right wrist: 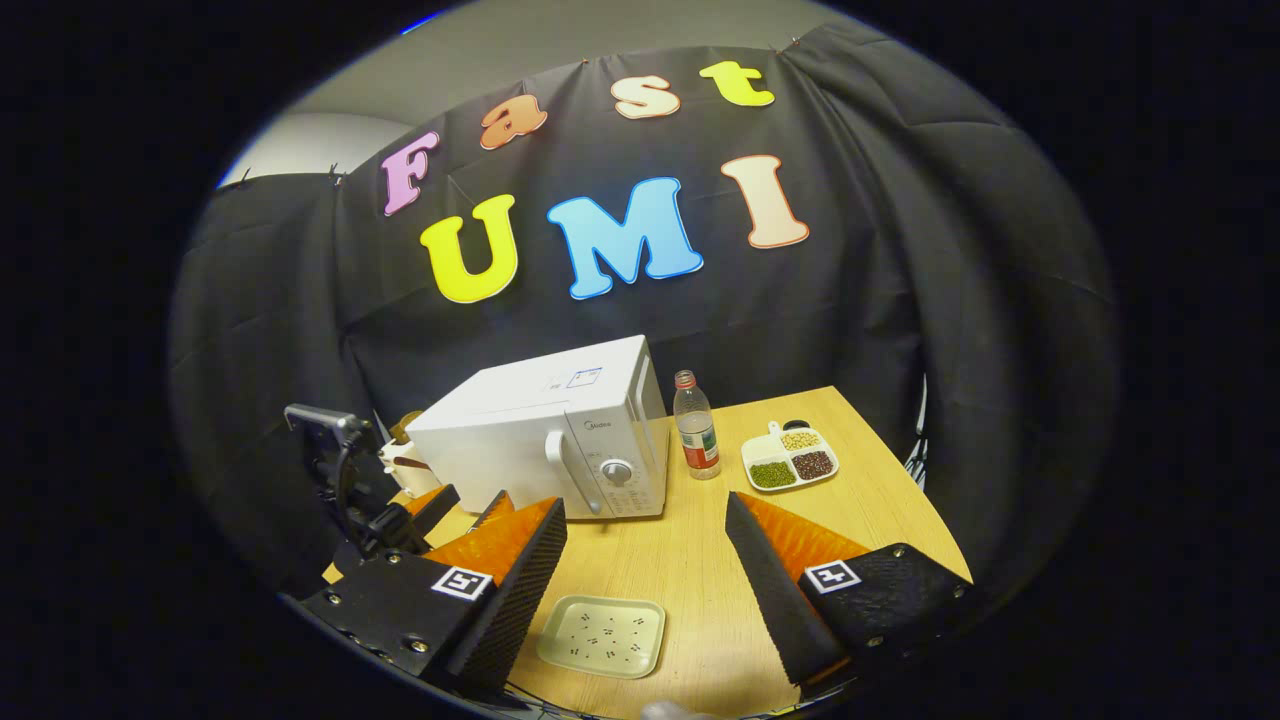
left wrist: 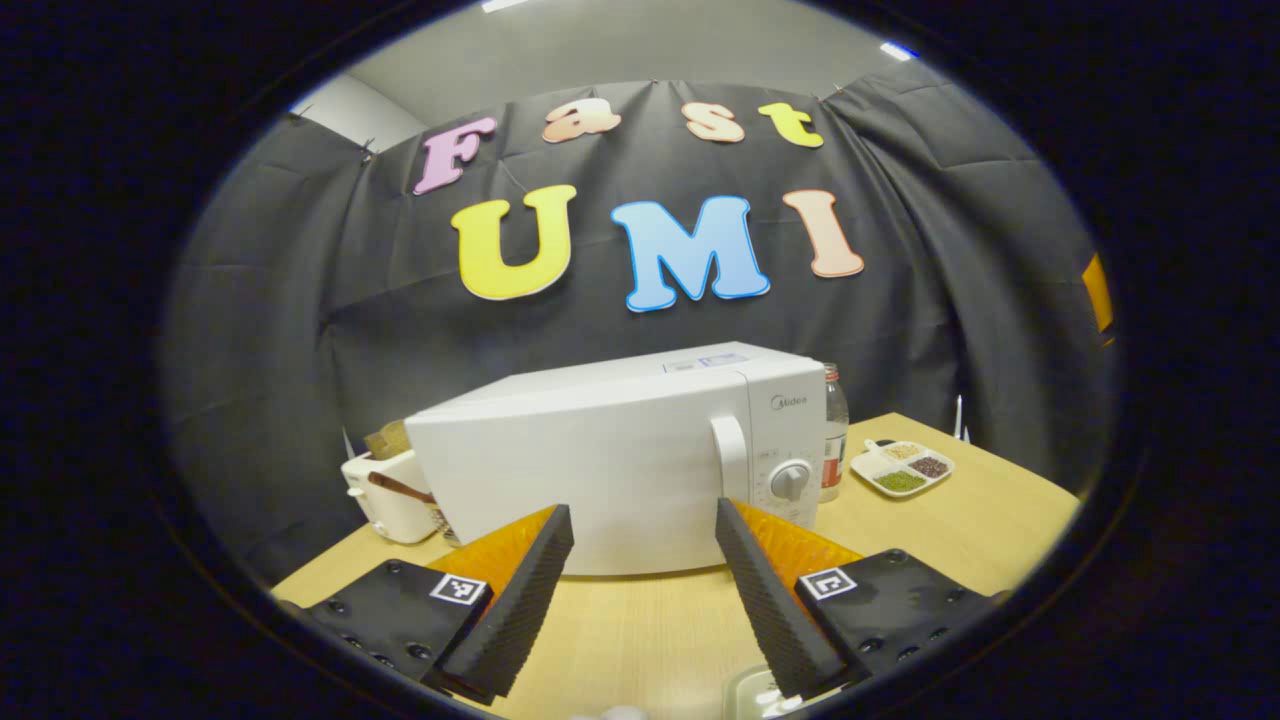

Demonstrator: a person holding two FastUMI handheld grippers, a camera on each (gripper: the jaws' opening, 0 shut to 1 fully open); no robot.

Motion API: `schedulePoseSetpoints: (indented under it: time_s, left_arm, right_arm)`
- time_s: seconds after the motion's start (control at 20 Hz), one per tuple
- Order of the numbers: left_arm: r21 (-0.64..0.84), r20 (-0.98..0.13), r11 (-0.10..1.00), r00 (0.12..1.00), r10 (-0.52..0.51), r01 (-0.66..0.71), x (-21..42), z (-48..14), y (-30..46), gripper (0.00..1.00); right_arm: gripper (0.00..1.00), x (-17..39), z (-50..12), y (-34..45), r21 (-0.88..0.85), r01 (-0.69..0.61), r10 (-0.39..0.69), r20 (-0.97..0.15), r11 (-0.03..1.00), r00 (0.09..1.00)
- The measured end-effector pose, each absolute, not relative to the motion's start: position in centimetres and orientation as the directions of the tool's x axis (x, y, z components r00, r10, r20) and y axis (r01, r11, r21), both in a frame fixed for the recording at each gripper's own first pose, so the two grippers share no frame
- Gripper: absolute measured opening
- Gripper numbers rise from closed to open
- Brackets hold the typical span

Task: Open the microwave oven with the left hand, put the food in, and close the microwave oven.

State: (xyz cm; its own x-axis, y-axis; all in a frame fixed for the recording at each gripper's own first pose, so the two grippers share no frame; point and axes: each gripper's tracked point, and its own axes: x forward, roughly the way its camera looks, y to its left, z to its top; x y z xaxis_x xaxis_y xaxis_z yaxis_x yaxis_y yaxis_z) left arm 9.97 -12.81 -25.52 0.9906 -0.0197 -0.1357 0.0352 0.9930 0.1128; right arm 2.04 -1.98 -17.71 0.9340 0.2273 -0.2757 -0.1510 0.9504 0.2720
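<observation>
Microwave (left wrist: 640,460) stands on the surface (left wrist: 640,620), door closed, handle (left wrist: 730,458) at the door's right edge. Left tool (left wrist: 640,590) spread, holding nothing, facing the door. Right tool (right wrist: 645,590) spread above a plate (right wrist: 602,636), apparently the food's. The closed door fits either end of the task. Any handle grip should be square, both fingers around the bar

We see a light wooden surface (right wrist: 860,520) carrying a shut white microwave (right wrist: 560,430), a bottle (right wrist: 696,425) beside it, a divided dish of beans (right wrist: 790,457), a square green plate (right wrist: 602,635), and a white container (left wrist: 385,495) behind the microwave.
</observation>
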Motion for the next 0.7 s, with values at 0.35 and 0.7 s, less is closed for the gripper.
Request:
schedulePoseSetpoints:
  time_s: [0.35, 0.7]
  left_arm:
    - [0.138, -0.061, 0.983, 0.990, 0.126, -0.117, -3.7, -14.3, -8.8, 0.97]
    - [0.117, -0.040, 0.985, 0.991, 0.131, -0.125, -13.9, -4.5, -7.8, 0.99]
  right_arm:
    - [0.98, -3.6, -11.0, -5.3, 0.231, -0.242, 0.282, -0.157, 0.942, 0.946]
    - [0.98, -8.3, -4.2, -10.3, 0.161, -0.167, 0.175, -0.032, 0.973, 0.984]
